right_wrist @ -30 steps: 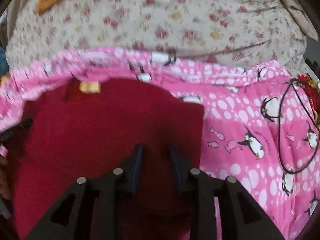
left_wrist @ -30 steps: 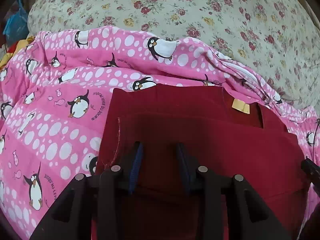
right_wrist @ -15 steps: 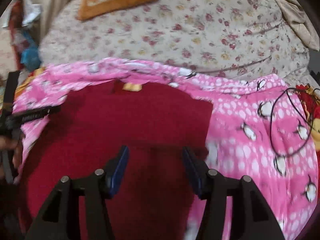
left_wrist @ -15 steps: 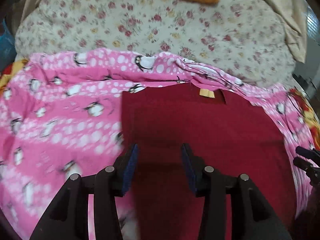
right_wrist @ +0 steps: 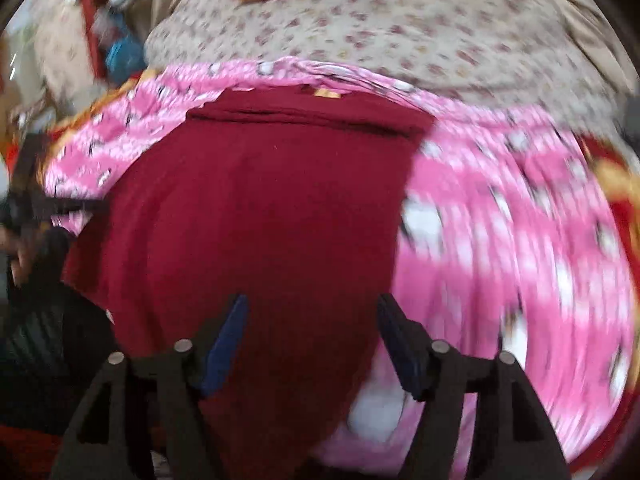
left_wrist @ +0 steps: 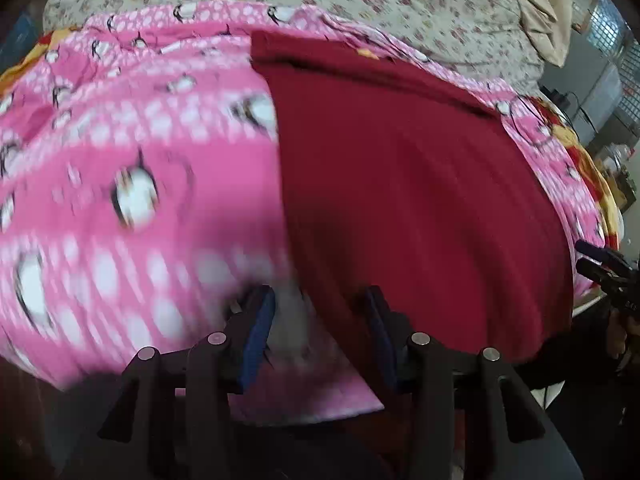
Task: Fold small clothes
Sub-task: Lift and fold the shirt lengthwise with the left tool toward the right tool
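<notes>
- A bed fills both views. A pink penguin blanket (left_wrist: 120, 184) lies on it, and a flowery sheet (right_wrist: 440, 40) is farther back at 12 o'clock.
- The dark red garment (left_wrist: 420, 184) lies flat on the pink blanket. A fold already runs across its far edge, near a small yellow tag (right_wrist: 328, 94).
- To fold well, I think each side should be pinched at the near edge and lifted evenly, so the cloth stays smooth.
- The left tongs (left_wrist: 316, 340) are partly apart and hold nothing. The garment's left edge shows between them, at 6 o'clock.
- The right tongs (right_wrist: 312, 340) are opening wide, with red cloth seen between them but not pinched.
</notes>
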